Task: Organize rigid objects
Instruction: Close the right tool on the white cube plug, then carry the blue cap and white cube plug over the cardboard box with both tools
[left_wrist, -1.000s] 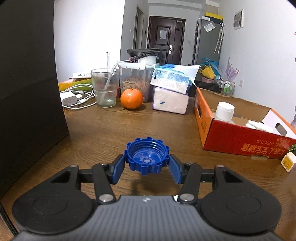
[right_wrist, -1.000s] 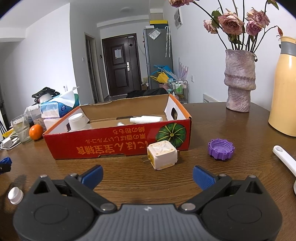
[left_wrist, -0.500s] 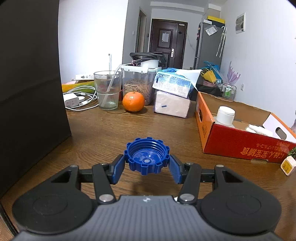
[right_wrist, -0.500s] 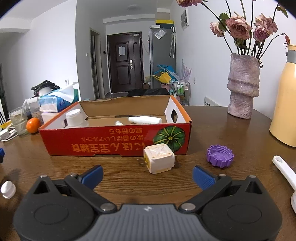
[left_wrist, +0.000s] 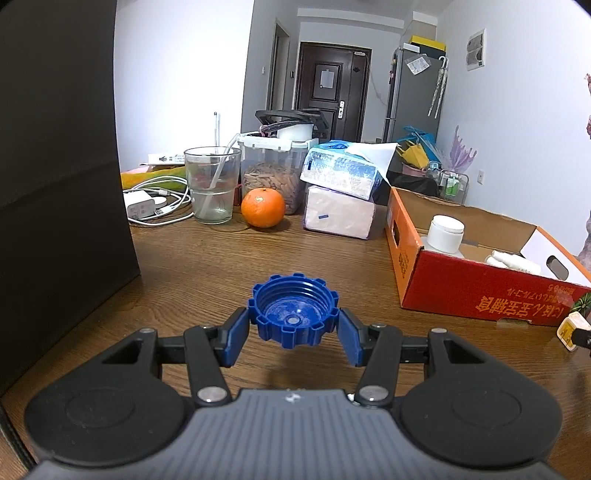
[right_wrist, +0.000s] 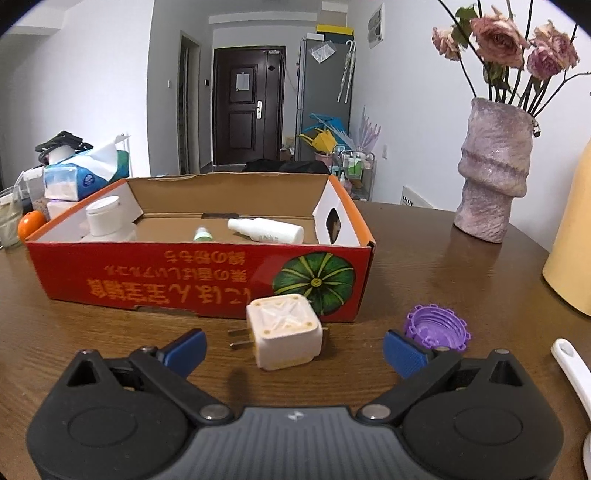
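My left gripper (left_wrist: 293, 338) is shut on a blue ridged bottle cap (left_wrist: 293, 313) and holds it above the wooden table. The red cardboard box (left_wrist: 480, 295) lies to its right, with a white jar (left_wrist: 445, 229) inside. My right gripper (right_wrist: 293, 349) is open, its jaws wide on either side of a cream plug adapter (right_wrist: 282, 331) that lies on the table in front of the box (right_wrist: 192, 280). A purple cap (right_wrist: 436, 326) sits just beyond the right fingertip. The box also holds a white jar (right_wrist: 103, 216) and a white bottle (right_wrist: 266, 230).
A glass (left_wrist: 211, 184), an orange (left_wrist: 263, 206), a container of nuts (left_wrist: 275, 173) and tissue packs (left_wrist: 340, 192) stand at the table's far side. A dark panel (left_wrist: 55, 184) fills the left. A vase (right_wrist: 491, 177), a yellow jug (right_wrist: 570, 251) and a white handle (right_wrist: 574, 365) are on the right.
The left gripper has lifted slightly with the blue cap. The right gripper has moved forward, so the plug adapter now lies between its open jaws and the purple cap is near the right fingertip.
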